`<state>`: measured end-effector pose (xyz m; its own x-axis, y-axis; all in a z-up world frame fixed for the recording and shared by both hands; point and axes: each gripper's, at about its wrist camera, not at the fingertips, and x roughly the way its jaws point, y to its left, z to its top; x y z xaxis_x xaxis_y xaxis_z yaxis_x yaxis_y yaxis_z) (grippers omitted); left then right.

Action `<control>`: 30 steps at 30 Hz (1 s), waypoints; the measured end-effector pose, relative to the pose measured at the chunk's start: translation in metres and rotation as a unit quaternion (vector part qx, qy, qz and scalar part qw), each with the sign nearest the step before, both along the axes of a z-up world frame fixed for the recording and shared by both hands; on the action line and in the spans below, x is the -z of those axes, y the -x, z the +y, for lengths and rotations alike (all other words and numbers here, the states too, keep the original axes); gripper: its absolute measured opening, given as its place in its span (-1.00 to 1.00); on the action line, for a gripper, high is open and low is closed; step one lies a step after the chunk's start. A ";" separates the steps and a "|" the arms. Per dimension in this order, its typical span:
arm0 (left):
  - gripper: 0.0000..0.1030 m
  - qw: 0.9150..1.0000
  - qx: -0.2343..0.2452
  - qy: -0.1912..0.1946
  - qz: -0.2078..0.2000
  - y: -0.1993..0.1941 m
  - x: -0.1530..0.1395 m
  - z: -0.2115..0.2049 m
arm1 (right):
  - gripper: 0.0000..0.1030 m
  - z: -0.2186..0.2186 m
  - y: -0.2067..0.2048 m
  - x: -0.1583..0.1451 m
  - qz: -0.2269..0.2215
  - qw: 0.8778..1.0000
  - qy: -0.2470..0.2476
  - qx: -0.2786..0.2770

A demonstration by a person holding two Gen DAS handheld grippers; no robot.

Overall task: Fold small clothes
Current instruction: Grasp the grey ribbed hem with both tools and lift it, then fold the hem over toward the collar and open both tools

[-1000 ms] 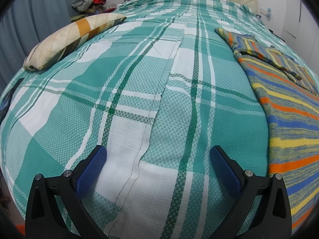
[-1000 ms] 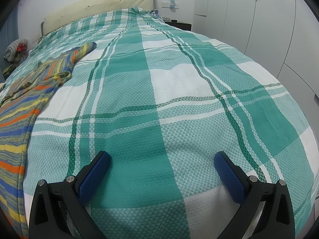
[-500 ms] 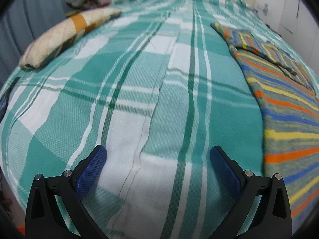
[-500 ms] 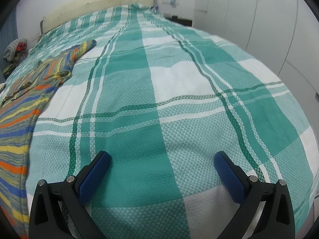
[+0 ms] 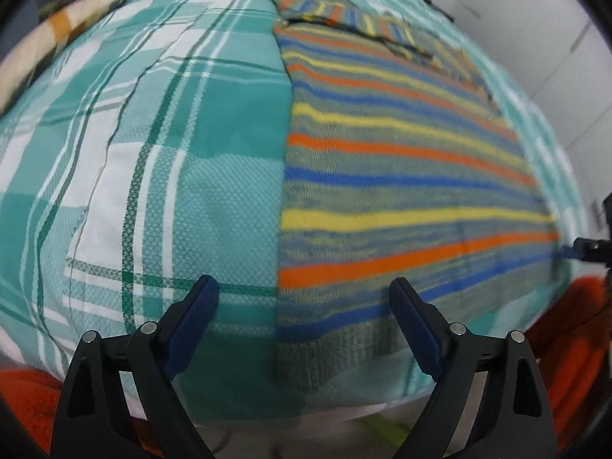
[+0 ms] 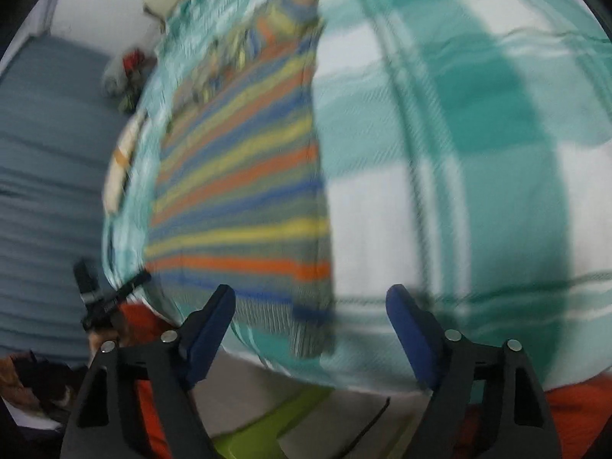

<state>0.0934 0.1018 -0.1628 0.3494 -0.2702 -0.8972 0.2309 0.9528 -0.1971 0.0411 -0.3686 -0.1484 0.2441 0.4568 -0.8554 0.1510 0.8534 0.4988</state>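
A striped knit garment (image 5: pixel 401 176) in blue, yellow, orange and grey lies flat on the green plaid bedspread (image 5: pixel 172 145), its hem at the bed's near edge. My left gripper (image 5: pixel 304 329) is open and empty, just in front of the garment's near left corner. In the right wrist view the same garment (image 6: pixel 244 199) is blurred. My right gripper (image 6: pixel 310 329) is open and empty, in front of the garment's near right corner. The other gripper (image 6: pixel 99 302) shows at the left of that view.
A cream and orange pillow (image 5: pixel 53 42) lies at the far left of the bed. Red-orange cloth (image 5: pixel 573 329) shows below the bed edge. A blue-grey curtain (image 6: pixel 46 191) hangs at the left. White cupboards (image 5: pixel 550 69) stand at the right.
Both grippers swung toward the striped garment and drew back to the bed's near edge. The garment now fills the middle of both views. Both stay open.
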 end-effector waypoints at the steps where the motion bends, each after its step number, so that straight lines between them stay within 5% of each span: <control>1: 0.63 1.000 0.002 -0.001 0.001 0.000 0.000 -0.001 | 0.41 0.008 0.000 0.007 0.007 1.000 0.008 -0.012; 3: 0.09 1.000 0.007 0.009 0.011 0.002 0.000 -0.003 | 0.01 0.019 0.000 0.021 0.019 0.999 0.009 -0.029; 4: -0.72 1.000 0.016 0.013 0.018 0.002 0.001 -0.005 | -0.44 0.023 0.000 0.025 0.022 0.999 0.005 -0.034; 5: -0.91 0.999 0.023 0.018 0.029 0.002 0.002 -0.007 | -0.87 0.025 0.001 0.027 0.021 0.999 0.003 -0.037; 10: -0.92 0.994 -0.023 0.099 0.040 0.011 -0.010 0.012 | -0.87 0.026 0.005 0.008 -0.011 0.999 -0.020 -0.026; 12: -0.92 0.985 -0.048 0.160 0.045 0.005 -0.019 0.026 | -0.87 0.018 0.000 -0.002 -0.032 0.998 -0.062 -0.004; 17: -0.92 0.968 -0.086 0.235 0.035 -0.047 -0.045 0.036 | -0.87 0.000 -0.040 -0.016 -0.090 0.981 -0.161 0.066; 24: -0.92 0.957 -0.136 0.256 0.019 -0.175 -0.060 0.013 | -0.87 -0.034 -0.146 -0.032 -0.149 0.961 -0.178 0.150; 30: -0.92 0.951 -0.167 0.257 0.037 -0.275 -0.041 -0.003 | -0.87 -0.062 -0.249 -0.028 -0.140 0.958 -0.172 0.183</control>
<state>0.3683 0.0984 -0.1220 0.4340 -0.5648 -0.7019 -0.1011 0.7436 -0.6609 0.2898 -0.4309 -0.1200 0.6400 0.5394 -0.5472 0.2277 0.5470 0.8056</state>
